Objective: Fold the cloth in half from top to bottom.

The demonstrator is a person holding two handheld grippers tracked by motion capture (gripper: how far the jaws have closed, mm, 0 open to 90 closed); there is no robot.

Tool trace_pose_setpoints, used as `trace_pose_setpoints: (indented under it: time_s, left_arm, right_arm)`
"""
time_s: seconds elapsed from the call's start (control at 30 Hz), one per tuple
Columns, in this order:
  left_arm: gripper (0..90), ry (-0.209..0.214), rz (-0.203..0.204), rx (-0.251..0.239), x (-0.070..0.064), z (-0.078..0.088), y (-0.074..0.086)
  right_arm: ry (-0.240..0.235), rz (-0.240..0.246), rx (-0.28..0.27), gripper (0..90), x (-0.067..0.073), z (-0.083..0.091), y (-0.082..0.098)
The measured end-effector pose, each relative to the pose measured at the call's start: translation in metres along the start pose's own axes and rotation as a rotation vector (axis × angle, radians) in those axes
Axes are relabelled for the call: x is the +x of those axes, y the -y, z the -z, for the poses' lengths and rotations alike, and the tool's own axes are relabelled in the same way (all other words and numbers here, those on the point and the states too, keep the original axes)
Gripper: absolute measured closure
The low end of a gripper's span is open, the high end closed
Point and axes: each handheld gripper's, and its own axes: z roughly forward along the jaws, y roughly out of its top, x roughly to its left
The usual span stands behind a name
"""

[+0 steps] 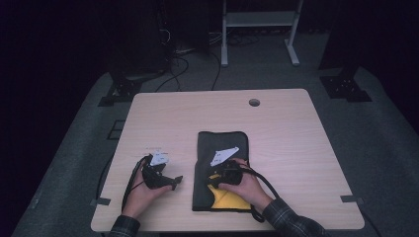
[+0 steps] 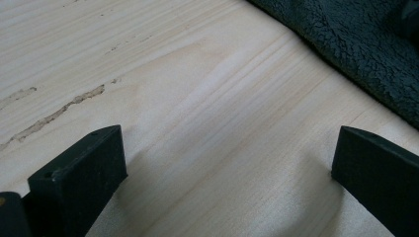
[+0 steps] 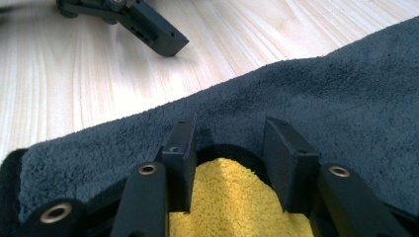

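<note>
One dark grey fleecy cloth [image 1: 222,148] with a yellow inner face lies lengthwise on the pale wooden bench [image 1: 286,128], a little right of the bench's middle and close to the person's edge. It looks folded into a long narrow strip, and at its near end a corner is turned back so that the yellow side [image 1: 228,197] shows. The work in hand appears to be folding this cloth: the lengthwise folds seem done, while the near end is not yet laid flat or brought over, so I judge the job partway along. The right gripper [image 3: 232,163] rests on that near end; its jaws stand partly apart, straddling a raised hump of yellow pile [image 3: 232,192], and I cannot tell whether the pads press on it. The left gripper [image 2: 227,163] rests over bare wood just left of the cloth, jaws wide apart with nothing between them. By count: one cloth, two grippers, one bench with one round cable hole [image 1: 254,102] near its far edge.
</note>
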Motion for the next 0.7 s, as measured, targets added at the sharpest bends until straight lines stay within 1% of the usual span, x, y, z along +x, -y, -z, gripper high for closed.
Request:
trace_pose_setpoints:
  time_s: [0.1,0.13,0.17,0.2,0.3,0.4,0.5,0.6,0.7]
  left_arm:
    - [0.0,-0.001,0.002,-0.001,0.000,0.000,0.000]
    - [0.0,-0.001,0.002,-0.001,0.000,0.000,0.000]
    - [0.0,-0.001,0.002,-0.001,0.000,0.000,0.000]
    - [0.0,-0.001,0.002,-0.001,0.000,0.000,0.000]
    - [0.0,-0.001,0.002,-0.001,0.000,0.000,0.000]
    - [0.0,0.000,0.002,-0.001,0.000,0.000,0.000]
    - [0.0,-0.001,0.002,-0.001,0.000,0.000,0.000]
    - [0.0,-0.001,0.002,-0.001,0.000,0.000,0.000]
    - [0.0,-0.001,-0.002,-0.001,0.000,0.000,0.000]
  right_arm:
    - [-0.003,-0.004,0.000,62.7,0.001,0.001,0.002]
    - [-0.006,-0.001,0.000,66.7,0.001,0.001,0.002]
    - [-0.020,-0.006,0.003,73.0,0.001,0.002,0.002]
    - [-0.029,-0.011,0.004,75.0,0.001,0.003,0.002]
    - [-0.019,-0.009,0.005,83.4,0.001,0.006,0.001]
    - [-0.035,-0.032,0.002,84.5,-0.001,0.009,0.001]
    - [-0.034,-0.038,-0.003,85.0,-0.003,0.014,0.001]
    - [-0.044,-0.057,-0.028,85.0,-0.005,0.021,0.000]
    - [-0.070,-0.078,-0.058,85.0,-0.006,0.033,0.000]
